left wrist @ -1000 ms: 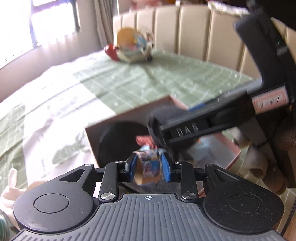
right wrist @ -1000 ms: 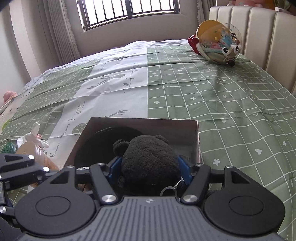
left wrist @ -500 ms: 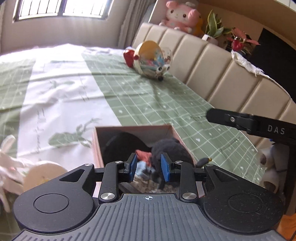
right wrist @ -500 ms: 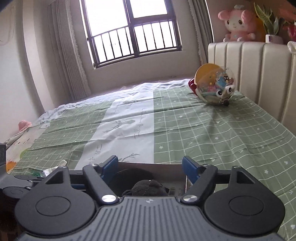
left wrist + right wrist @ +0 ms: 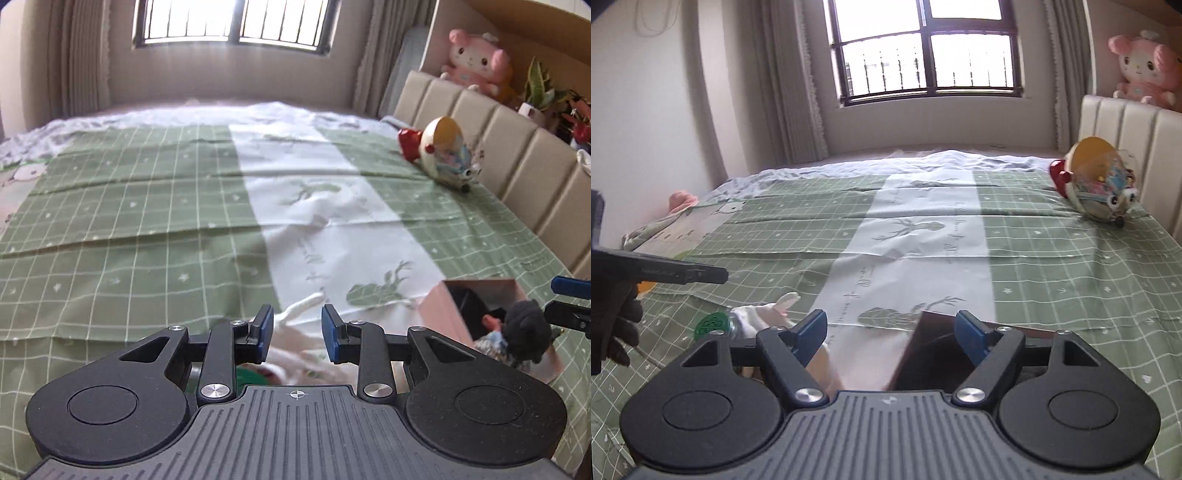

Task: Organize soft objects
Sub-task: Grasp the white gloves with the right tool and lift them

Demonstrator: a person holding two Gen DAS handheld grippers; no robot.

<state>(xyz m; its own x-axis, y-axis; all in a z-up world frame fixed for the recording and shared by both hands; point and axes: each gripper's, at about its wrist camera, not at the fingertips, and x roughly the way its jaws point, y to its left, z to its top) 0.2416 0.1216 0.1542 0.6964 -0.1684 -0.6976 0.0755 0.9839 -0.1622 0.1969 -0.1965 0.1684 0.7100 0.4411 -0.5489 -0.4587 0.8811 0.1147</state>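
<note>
A brown cardboard box (image 5: 439, 310) sits on the green checked bed at the lower right of the left wrist view. A black plush (image 5: 526, 328) and a small doll (image 5: 493, 341) lie in it. My left gripper (image 5: 297, 332) is open and empty, over a white rabbit plush (image 5: 303, 308) that lies left of the box. My right gripper (image 5: 891, 334) is open and empty, above the box's near left corner (image 5: 916, 347). The rabbit plush (image 5: 768, 312) also shows at its lower left.
A clear ball-shaped toy bag (image 5: 443, 155) with a red part lies by the padded headboard (image 5: 517, 158). A pink plush (image 5: 1145, 70) sits on the shelf behind. A green round lid (image 5: 711, 325) lies by the rabbit. A pink item (image 5: 681, 201) and papers lie at the bed's far left.
My left gripper let go of the doll in the box and swung left over the rabbit plush. My right gripper released the black plush into the box and drew back.
</note>
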